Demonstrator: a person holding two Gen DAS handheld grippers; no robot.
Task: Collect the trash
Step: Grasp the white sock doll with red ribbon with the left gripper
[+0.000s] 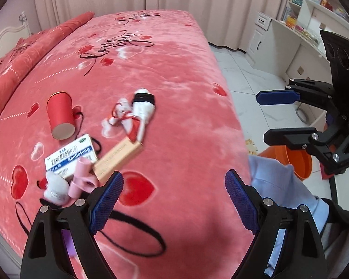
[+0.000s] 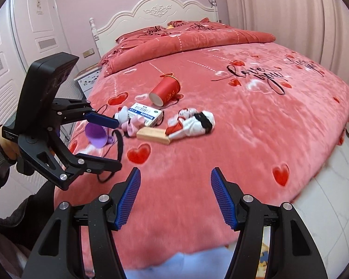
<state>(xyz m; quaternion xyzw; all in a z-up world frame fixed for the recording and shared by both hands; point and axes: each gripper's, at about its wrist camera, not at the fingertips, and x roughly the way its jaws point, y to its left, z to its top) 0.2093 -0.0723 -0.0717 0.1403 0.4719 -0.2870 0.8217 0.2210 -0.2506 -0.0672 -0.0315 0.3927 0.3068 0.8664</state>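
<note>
Trash lies on the pink bed cover: a red paper cup on its side, a blue-white medicine box, a tan flat box, a white-red-black crumpled wrapper, pink curled scraps and a white wad. My left gripper is open and empty, just right of the pile. My right gripper is open and empty over the bed's near edge, below the pile. In the right wrist view I see the cup, both boxes, the wrapper and a purple object behind the left gripper.
An orange bin stands on the tiled floor right of the bed, partly behind my right gripper. A desk and shelves line the far right. Folded quilt and headboard are at the bed's far end.
</note>
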